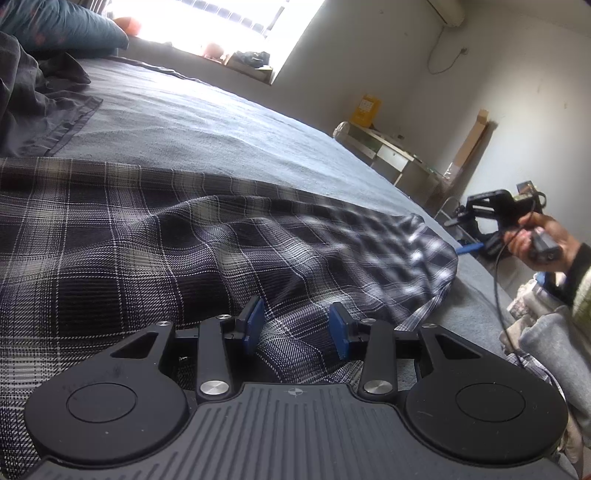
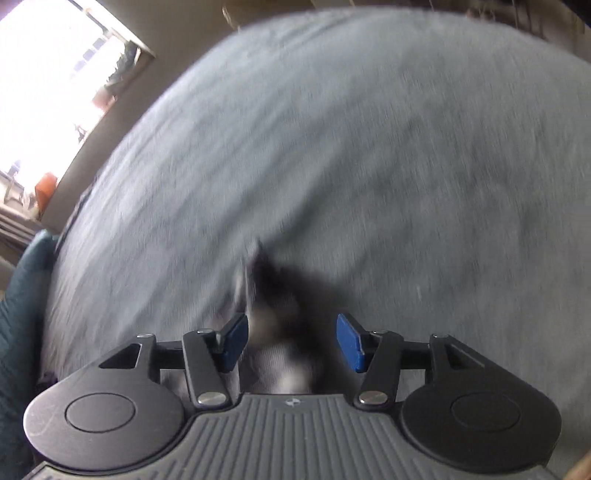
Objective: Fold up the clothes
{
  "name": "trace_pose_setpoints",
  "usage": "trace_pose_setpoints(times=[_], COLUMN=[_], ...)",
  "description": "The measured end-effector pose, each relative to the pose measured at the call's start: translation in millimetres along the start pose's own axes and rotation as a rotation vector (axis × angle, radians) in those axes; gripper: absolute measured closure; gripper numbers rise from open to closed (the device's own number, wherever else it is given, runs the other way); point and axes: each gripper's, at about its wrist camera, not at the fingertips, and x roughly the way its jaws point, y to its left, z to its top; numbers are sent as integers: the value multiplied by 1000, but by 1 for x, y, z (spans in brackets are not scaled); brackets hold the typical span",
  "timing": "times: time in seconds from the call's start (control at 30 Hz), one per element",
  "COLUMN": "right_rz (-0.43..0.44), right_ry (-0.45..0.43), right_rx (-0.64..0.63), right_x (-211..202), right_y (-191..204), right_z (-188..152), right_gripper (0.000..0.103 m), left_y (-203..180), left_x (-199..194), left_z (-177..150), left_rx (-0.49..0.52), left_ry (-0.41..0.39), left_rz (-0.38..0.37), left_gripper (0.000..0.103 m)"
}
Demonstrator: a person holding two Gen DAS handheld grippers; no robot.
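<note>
Plaid shirt (image 1: 184, 236) spread across grey bedsheet (image 1: 207, 122) — both grippers near it.

Left gripper (image 1: 297, 328) low over shirt's near edge, blue pads partly apart, fold of plaid lying between them; can't tell if pads actually press it. Right gripper (image 2: 291, 341) over bedsheet, pads spread wide — blurred dark scrap of cloth in the gap, touching neither pad. Right hand (image 1: 532, 240) seen off bed's far edge. Teal pillow (image 1: 62, 26) and dark blanket (image 1: 33, 99) at head end.
</note>
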Motion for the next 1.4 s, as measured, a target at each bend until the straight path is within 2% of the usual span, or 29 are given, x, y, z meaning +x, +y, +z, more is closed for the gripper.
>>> trace_pose_setpoints(times=[0.1, 0.13, 0.2, 0.23, 0.27, 0.43, 0.5, 0.53, 0.57, 0.63, 0.67, 0.8, 0.87, 0.97, 1.07, 1.23, 1.4], right_rz=[-12, -18, -26, -37, -51, -103, -128, -144, -170, -200, -176, 49, 85, 75, 57, 60, 18], right_ry=[39, 42, 22, -2, -32, -136, -135, -122, -116, -127, -129, -156, -165, -147, -94, -88, -109], right_rx=[-28, -42, -81, -112, -158, -448, -561, -613, -667, -748, -750, -611, -517, -369, -244, -163, -186], right_x=[4, 7, 11, 12, 11, 14, 28, 37, 46, 55, 52, 12, -9, -25, -20, 0, 22], right_y=[2, 4, 13, 20, 32, 111, 145, 159, 170, 183, 185, 171, 155, 124, 93, 73, 75], right_z=[-22, -28, -37, -42, -46, -76, -89, -97, -105, -119, -121, -108, -95, -76, -66, -59, -55], right_gripper=[45, 53, 78, 95, 97, 98, 92, 82, 66, 63, 63, 61, 60, 60, 60, 62, 64], left_y=[1, 2, 4, 5, 5, 5, 6, 7, 7, 7, 8, 8, 8, 8, 8, 8, 8], left_x=[0, -1, -1, -1, -1, -1, -1, -1, -1, -1, -2, -1, -1, -1, -1, -1, -1], left_z=[0, 0, 1, 1, 1, 1, 1, 1, 1, 1, 1, 1, 1, 1, 1, 1, 1], left_rx=[-8, -12, -19, -22, -22, -24, -28, -31, -33, -38, -41, -43, -42, -40, -40, -43, -44], left_ry=[-1, -2, -3, -4, -4, -4, -5, -6, -6, -6, -7, -6, -5, -4, -5, -5, -5], left_rz=[-6, -9, -15, -17, -17, -20, -24, -26, -28, -32, -34, -36, -34, -32, -32, -35, -35], left_gripper=[64, 64, 64, 64, 64, 64, 64, 64, 64, 64, 64, 64, 64, 64, 64, 64, 64])
